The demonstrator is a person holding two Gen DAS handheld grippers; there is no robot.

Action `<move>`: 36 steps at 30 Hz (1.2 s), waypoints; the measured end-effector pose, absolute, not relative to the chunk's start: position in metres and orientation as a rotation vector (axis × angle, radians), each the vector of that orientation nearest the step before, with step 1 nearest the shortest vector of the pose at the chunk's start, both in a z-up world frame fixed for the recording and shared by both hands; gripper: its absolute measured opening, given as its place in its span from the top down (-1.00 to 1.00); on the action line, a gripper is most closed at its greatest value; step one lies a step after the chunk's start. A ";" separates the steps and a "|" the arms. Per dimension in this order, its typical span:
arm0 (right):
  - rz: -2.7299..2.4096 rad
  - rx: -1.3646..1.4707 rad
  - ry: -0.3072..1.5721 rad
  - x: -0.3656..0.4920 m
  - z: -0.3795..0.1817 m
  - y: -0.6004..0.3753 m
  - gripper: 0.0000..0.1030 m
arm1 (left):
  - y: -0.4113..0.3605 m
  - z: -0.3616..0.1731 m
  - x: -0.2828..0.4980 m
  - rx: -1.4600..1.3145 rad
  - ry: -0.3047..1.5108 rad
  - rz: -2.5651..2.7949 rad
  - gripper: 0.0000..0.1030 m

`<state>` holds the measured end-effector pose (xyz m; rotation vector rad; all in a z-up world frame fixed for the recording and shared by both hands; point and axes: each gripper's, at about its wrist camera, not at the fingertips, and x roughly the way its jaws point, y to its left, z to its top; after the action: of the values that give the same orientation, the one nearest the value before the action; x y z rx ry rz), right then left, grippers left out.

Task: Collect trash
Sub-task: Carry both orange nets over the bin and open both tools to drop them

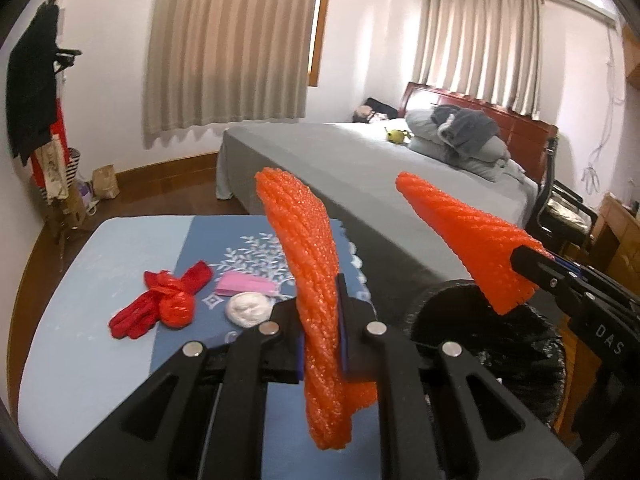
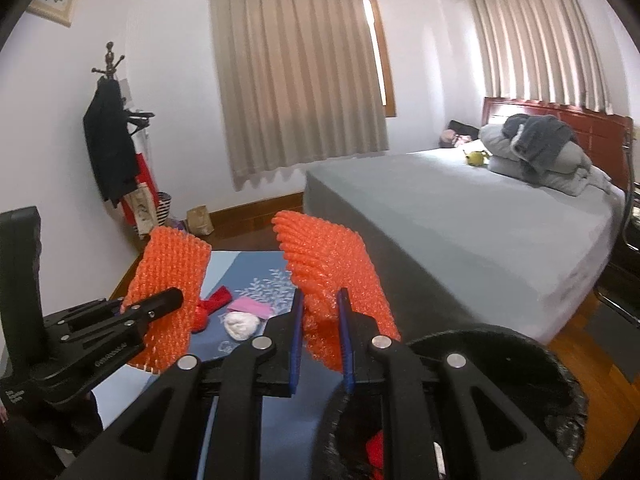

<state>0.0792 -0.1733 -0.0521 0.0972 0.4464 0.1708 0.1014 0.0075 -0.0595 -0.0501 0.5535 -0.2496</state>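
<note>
Here, the left tongs [image 1: 320, 344] and right tongs [image 2: 320, 344] each pinch an orange foam net [image 1: 316, 280] [image 2: 336, 276] above the black-lined bin [image 1: 532, 344]; the tabletop [image 1: 72, 300] lies beside it.

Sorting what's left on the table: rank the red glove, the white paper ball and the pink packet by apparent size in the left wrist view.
1. red glove, clearly the largest, sprawled over the cloth.
2 and 3. white paper ball and pink packet look about alike; the ball lies nearer the camera, so no ranking between them.

orange foam net [image 1: 316, 280] | red gloves [image 1: 160, 300] | blue leaf-print cloth [image 1: 240, 248] | grey bed [image 1: 340, 152]
</note>
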 end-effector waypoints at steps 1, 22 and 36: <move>0.162 0.099 0.446 0.077 -0.052 -0.177 0.69 | 0.004 -0.060 0.100 -0.049 0.553 -0.257 0.79; -0.072 0.154 0.491 0.026 -0.073 -0.276 0.69 | -0.109 -0.079 0.096 0.018 0.586 -0.502 0.78; -0.163 0.193 0.575 0.023 -0.111 -0.315 0.69 | -0.174 -0.121 0.115 0.074 0.663 -0.602 0.77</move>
<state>0.0225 -0.3147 -0.1110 0.1931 0.5749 -0.1626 0.1151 -0.1736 -0.1212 0.0742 0.6627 -0.6018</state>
